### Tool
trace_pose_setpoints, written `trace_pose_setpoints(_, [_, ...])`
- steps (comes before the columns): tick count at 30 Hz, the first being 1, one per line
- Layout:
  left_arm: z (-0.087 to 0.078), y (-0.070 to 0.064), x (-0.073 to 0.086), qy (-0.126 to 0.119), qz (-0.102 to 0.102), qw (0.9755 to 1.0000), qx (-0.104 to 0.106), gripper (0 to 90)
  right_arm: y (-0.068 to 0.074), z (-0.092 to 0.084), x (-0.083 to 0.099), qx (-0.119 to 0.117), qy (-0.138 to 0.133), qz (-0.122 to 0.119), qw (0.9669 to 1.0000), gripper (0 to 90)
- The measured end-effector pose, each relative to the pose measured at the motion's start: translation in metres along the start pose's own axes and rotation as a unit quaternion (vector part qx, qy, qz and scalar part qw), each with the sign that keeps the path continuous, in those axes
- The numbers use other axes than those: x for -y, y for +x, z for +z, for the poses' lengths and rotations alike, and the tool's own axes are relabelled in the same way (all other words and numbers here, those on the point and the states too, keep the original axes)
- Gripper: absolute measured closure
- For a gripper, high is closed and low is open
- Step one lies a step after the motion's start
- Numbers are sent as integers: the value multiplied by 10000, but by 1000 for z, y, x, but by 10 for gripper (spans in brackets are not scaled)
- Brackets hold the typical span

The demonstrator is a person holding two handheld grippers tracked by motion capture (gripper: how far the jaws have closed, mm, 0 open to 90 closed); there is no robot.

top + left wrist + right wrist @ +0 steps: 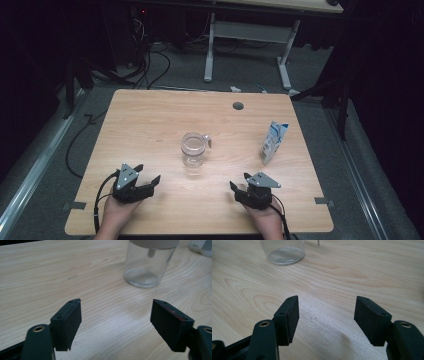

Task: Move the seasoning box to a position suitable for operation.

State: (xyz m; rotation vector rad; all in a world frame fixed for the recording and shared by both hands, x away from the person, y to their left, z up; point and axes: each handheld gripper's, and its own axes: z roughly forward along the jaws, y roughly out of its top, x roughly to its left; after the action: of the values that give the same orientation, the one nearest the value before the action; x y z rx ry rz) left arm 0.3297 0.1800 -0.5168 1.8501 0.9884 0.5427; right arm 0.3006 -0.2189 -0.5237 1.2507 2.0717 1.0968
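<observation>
A clear glass cup [193, 149] stands upright near the middle of the wooden table [150, 125]. A small blue-and-white carton [274, 142] stands to its right. My left gripper [148, 176] rests at the front left, open, with nothing between its jaws. My right gripper [240, 181] rests at the front right, also open and empty. In the left gripper view the cup [147, 263] is ahead and to the right of the gripper [116, 315]. The right gripper view has the cup's base [285, 253] at upper left, beyond the gripper [327, 312].
A round cable hole [238, 106] lies near the table's far edge. Behind the table stand a white desk frame [247, 45] and loose cables [145, 65] on the floor. Bare wood lies between the grippers and the cup.
</observation>
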Motion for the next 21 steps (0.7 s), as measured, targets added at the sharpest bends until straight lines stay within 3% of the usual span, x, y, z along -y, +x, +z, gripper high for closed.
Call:
trace_pose_setpoints(5, [4, 0, 0, 235, -70, 9996, 115, 288, -2, -2, 1, 20, 5, 34, 10000, 364])
trace_pose_setpoints(7, [5, 1, 0, 281, -206, 9989, 302, 293, -2, -4, 1, 64, -37, -40, 10000, 372])
trace_pose_setpoints(13, [5, 2, 1, 306, -289, 9987, 287, 282, -1, -2, 1, 87, -97, -56, 9999, 394])
trace_pose_setpoints(17, [7, 0, -1, 385, -175, 9987, 278, 211, 0, 0, 2, 90, -44, -126, 9999, 413])
trace_pose_setpoints(21, [10, -1, 0, 410, -127, 9986, 293, 218, 1, 3, 2, 116, -40, -52, 9999, 430])
